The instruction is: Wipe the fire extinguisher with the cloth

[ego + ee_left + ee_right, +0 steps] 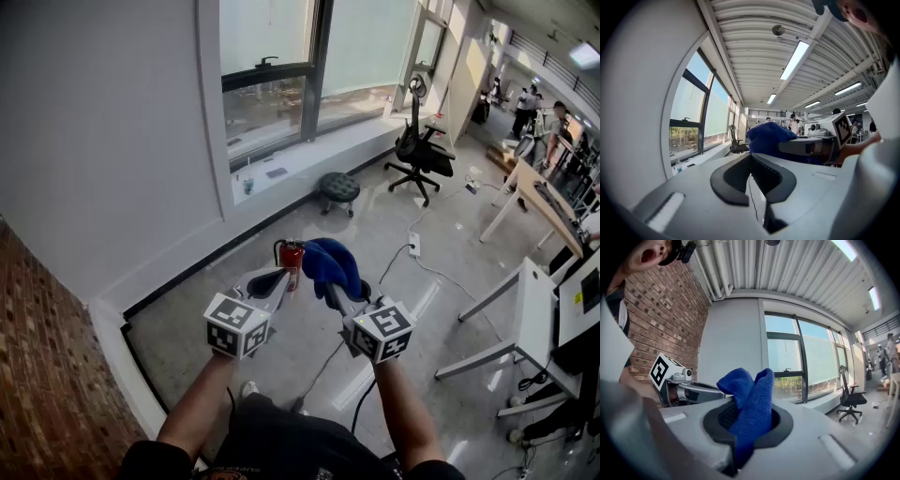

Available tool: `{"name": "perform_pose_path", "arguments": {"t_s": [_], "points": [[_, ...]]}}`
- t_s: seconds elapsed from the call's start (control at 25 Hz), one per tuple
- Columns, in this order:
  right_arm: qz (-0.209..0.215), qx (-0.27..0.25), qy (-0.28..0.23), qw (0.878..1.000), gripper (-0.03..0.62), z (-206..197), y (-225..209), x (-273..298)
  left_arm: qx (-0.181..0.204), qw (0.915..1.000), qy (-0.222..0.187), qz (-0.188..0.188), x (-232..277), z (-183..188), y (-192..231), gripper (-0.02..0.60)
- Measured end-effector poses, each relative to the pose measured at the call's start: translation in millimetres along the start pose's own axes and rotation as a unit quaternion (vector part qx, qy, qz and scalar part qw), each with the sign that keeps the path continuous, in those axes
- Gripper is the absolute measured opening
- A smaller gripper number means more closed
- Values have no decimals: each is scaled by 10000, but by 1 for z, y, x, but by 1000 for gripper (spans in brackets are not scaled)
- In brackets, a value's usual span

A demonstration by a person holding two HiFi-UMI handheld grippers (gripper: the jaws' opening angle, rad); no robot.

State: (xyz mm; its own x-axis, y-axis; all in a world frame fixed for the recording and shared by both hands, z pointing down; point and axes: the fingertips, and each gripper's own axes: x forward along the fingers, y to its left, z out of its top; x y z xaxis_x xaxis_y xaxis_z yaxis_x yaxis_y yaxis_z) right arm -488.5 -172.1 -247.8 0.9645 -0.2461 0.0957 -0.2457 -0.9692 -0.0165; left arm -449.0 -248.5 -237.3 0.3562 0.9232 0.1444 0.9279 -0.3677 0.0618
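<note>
Blue cloth point(749, 401) sits pinched in your right gripper point(750, 427), left gripper point(751, 161) closed on nothing, fire extinguisher point(292, 263) on the floor at 12 o'clock; wiping apparently not yet begun.

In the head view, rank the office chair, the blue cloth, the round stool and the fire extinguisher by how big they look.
1. office chair
2. blue cloth, though it is nearest the camera
3. round stool and fire extinguisher: too alike to rank; the extinguisher is partly hidden.
</note>
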Motion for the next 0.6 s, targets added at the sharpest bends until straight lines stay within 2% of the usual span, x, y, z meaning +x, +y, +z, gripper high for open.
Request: {"name": "perform_pose_path", "arguments": {"t_s": [0.6], "points": [[-16,94,11,10000,31,-4,-14,0,19,10000,68,-33,15,-4,-6,6]]}}
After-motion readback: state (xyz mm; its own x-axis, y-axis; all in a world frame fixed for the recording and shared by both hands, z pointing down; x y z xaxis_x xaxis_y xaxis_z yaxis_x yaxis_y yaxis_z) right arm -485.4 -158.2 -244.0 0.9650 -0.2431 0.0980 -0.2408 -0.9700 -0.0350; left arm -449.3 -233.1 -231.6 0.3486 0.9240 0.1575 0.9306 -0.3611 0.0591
